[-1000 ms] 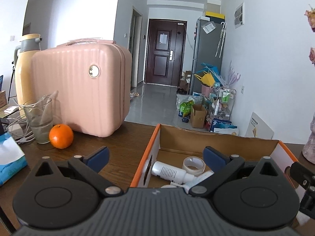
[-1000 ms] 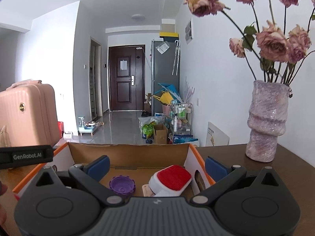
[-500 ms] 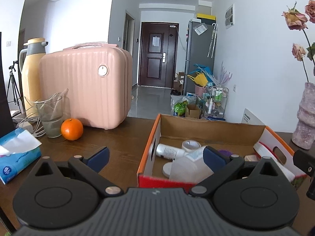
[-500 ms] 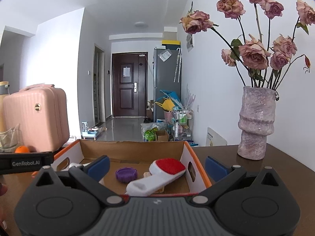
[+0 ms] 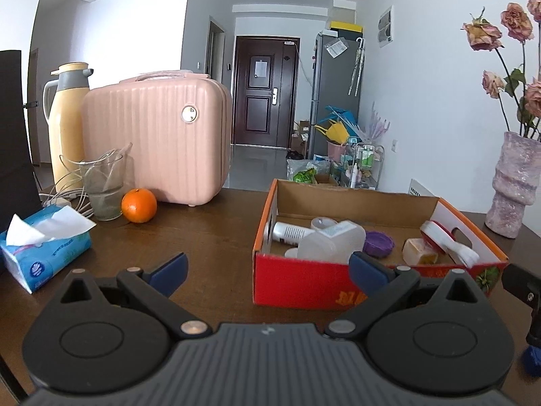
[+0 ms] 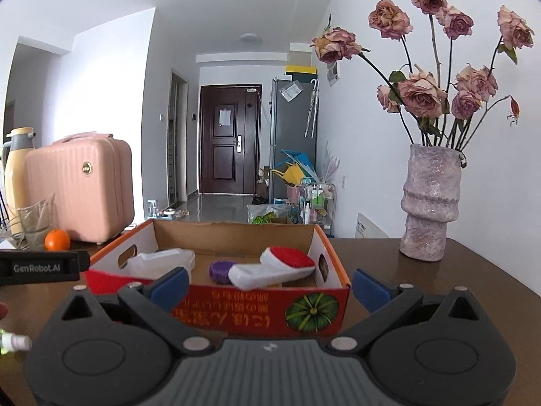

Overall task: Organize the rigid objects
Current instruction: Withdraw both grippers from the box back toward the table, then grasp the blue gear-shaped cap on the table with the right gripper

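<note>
A cardboard box (image 5: 304,284) with a red front and orange rim sits on the dark wooden table. Inside lie a white bottle (image 5: 287,231), a translucent plastic jug (image 5: 333,243), a tape roll (image 5: 323,223), a purple lid (image 5: 378,243), a yellowish block (image 5: 417,253) and a white brush with a red pad (image 6: 270,269). My left gripper (image 5: 267,267) is open, just in front of the box's left part. Before the same box (image 6: 257,308), my right gripper (image 6: 270,286) is open too. Neither holds anything.
Left of the box stand an orange (image 5: 139,205), a glass (image 5: 101,186), a pink case (image 5: 159,138), a yellow thermos (image 5: 66,121) and a tissue pack (image 5: 44,250). A vase of dried roses (image 6: 429,203) stands at the right. A small spray bottle (image 6: 13,341) lies at the left edge.
Both grippers have pulled back and away from the box. They were over its inside, and now its red front wall shows ahead of them. Both stayed open.
</note>
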Demonstrator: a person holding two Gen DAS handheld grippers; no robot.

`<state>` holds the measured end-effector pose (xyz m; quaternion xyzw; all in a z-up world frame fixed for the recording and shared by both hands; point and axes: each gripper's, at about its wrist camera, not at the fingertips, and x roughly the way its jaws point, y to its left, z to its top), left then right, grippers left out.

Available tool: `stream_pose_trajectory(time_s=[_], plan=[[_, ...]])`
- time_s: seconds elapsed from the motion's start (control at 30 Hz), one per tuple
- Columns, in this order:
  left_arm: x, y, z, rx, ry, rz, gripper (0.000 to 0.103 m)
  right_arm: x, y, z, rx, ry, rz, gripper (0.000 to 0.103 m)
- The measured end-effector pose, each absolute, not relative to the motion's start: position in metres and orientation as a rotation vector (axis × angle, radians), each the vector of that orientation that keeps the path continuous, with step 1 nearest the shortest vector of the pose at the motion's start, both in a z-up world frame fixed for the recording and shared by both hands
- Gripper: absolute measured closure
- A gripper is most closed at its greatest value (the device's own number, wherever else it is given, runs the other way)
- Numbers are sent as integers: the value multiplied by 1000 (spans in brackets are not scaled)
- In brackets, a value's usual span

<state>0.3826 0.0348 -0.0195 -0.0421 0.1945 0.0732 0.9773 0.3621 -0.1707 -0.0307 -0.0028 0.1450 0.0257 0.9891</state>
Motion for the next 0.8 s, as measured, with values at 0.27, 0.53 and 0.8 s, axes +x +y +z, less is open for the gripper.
stream_pose_trajectory(time_s=[0.27,0.53,0.8], plan=[[351,32,-20,-75,398,119,0,330,-176,-38,-9,310,52,0],[320,29,-23,-68,409,96,0,303,-185,-52,-5,355,47,0],[305,25,-29,-56,428,80,0,286,-197,-61,-10,383,50,0]])
